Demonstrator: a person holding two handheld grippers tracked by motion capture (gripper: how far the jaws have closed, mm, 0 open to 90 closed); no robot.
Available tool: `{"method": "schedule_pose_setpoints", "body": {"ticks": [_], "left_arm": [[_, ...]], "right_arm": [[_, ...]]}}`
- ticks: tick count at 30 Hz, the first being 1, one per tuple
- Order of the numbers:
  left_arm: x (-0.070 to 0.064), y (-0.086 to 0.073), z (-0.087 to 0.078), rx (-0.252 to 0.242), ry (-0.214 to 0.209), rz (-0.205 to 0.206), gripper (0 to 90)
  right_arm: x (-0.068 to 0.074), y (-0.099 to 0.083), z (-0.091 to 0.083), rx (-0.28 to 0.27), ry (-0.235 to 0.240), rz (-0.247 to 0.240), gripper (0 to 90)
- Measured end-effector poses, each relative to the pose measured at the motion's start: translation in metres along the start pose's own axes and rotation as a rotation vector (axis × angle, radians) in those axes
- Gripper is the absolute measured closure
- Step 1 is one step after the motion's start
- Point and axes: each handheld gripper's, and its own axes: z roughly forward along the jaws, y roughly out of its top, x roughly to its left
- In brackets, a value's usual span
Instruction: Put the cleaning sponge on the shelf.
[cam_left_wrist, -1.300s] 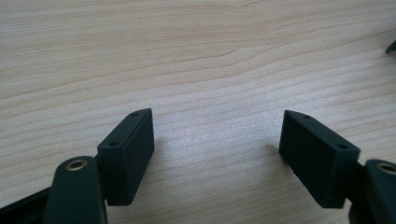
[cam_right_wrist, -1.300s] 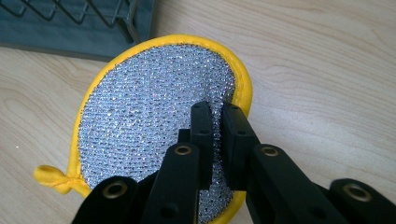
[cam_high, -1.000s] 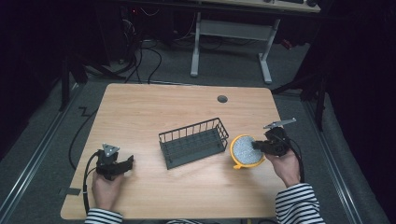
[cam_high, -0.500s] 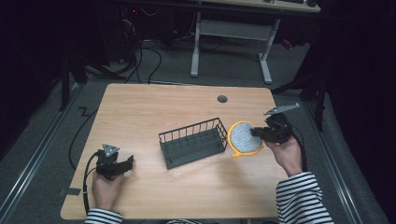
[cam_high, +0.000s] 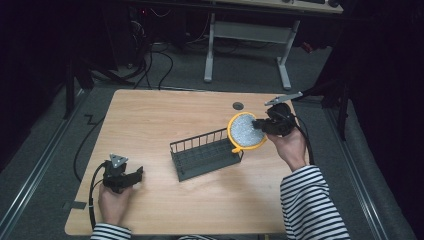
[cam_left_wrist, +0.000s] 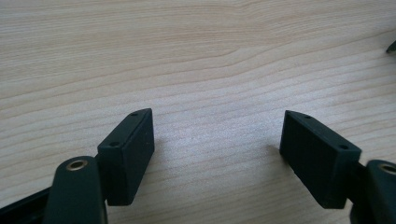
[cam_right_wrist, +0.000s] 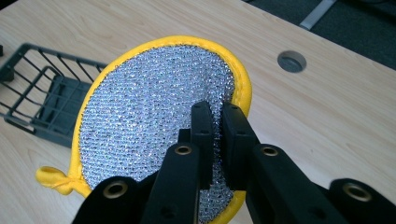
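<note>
A round silver scrub pad with a yellow rim (cam_high: 245, 131) (cam_right_wrist: 149, 116) hangs in the air just above the right end of the dark wire basket (cam_high: 206, 155) (cam_right_wrist: 42, 98). My right gripper (cam_high: 260, 124) (cam_right_wrist: 215, 112) is shut on the pad's edge, and the pad folds between its jaws. A small yellow loop (cam_right_wrist: 52, 177) dangles from the pad's rim. My left gripper (cam_high: 136, 174) (cam_left_wrist: 217, 135) rests low over the bare wood at the table's near left, open with nothing between its fingers.
The wooden table (cam_high: 150, 125) has a round cable hole (cam_high: 238, 106) (cam_right_wrist: 291, 61) at the back right. Cables and a white desk frame (cam_high: 250, 35) stand on the floor behind. Bare wood lies between the basket and my left gripper.
My right gripper has lifted the pad from the table's right side and carried it back and left to the basket's right end. The left gripper has stayed still.
</note>
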Motion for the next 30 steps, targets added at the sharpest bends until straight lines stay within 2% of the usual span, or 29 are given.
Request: {"method": "schedule_pose_setpoints", "body": {"ticks": [8, 16, 22, 30], "left_arm": [[0.0, 0.0, 0.0, 0.0, 0.0, 0.0, 26.7], [0.0, 0.0, 0.0, 0.001, -0.001, -0.001, 27.0], [0.0, 0.0, 0.0, 0.001, -0.002, -0.001, 27.0], [0.001, 0.0, 0.0, -0.001, -0.003, -0.003, 27.1]], "right_arm": [[0.012, 0.02, 0.027, -0.01, 0.013, -0.001, 85.0], [0.027, 0.027, 0.059, 0.002, 0.03, -0.015, 84.8], [0.039, 0.027, 0.079, 0.01, 0.042, -0.027, 84.7], [0.044, 0.016, 0.088, 0.02, 0.033, -0.036, 84.6]]}}
